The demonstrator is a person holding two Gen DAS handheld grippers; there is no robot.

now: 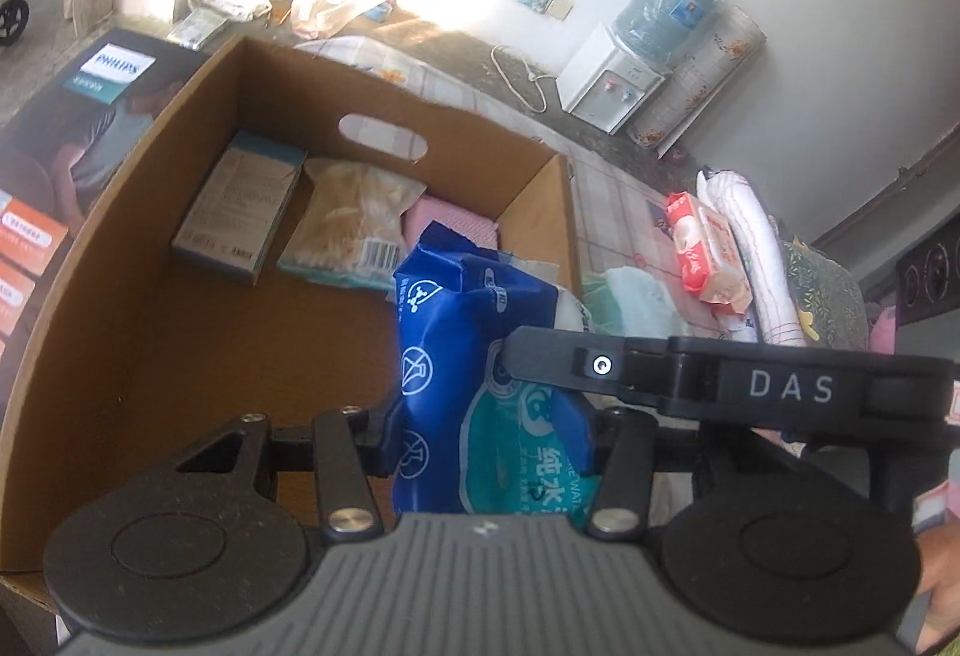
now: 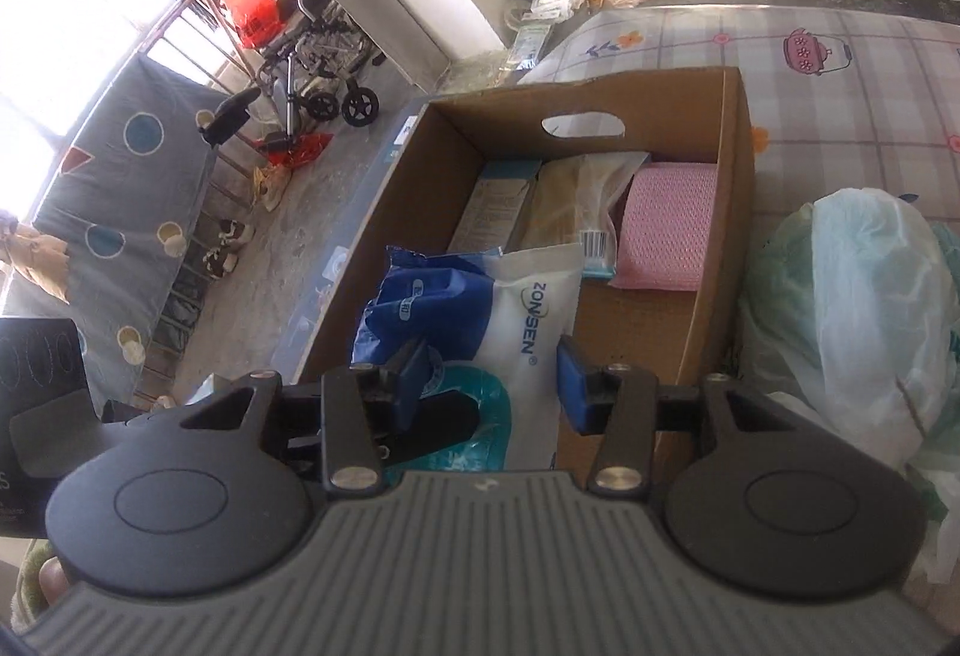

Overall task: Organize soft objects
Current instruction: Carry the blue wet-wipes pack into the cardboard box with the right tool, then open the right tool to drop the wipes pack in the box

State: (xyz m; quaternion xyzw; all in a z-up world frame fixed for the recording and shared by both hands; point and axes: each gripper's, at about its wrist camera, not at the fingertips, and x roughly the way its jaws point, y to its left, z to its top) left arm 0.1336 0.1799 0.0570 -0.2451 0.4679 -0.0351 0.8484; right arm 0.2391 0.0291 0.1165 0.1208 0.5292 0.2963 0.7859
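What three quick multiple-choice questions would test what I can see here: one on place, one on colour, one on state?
1. Where does the pink cloth lie?
A. Inside the cardboard box
B. On the floor
C. On the water dispenser

2. What colour are the right gripper's finger pads?
A. Red
B. Blue
C. Yellow

3. What state is the blue and white pack in?
A. Lying flat in the box
B. Held by both grippers
C. On the floor

Answers: A, it sits in the box's far corner; B, both pads show blue; B, the left gripper grips it too.
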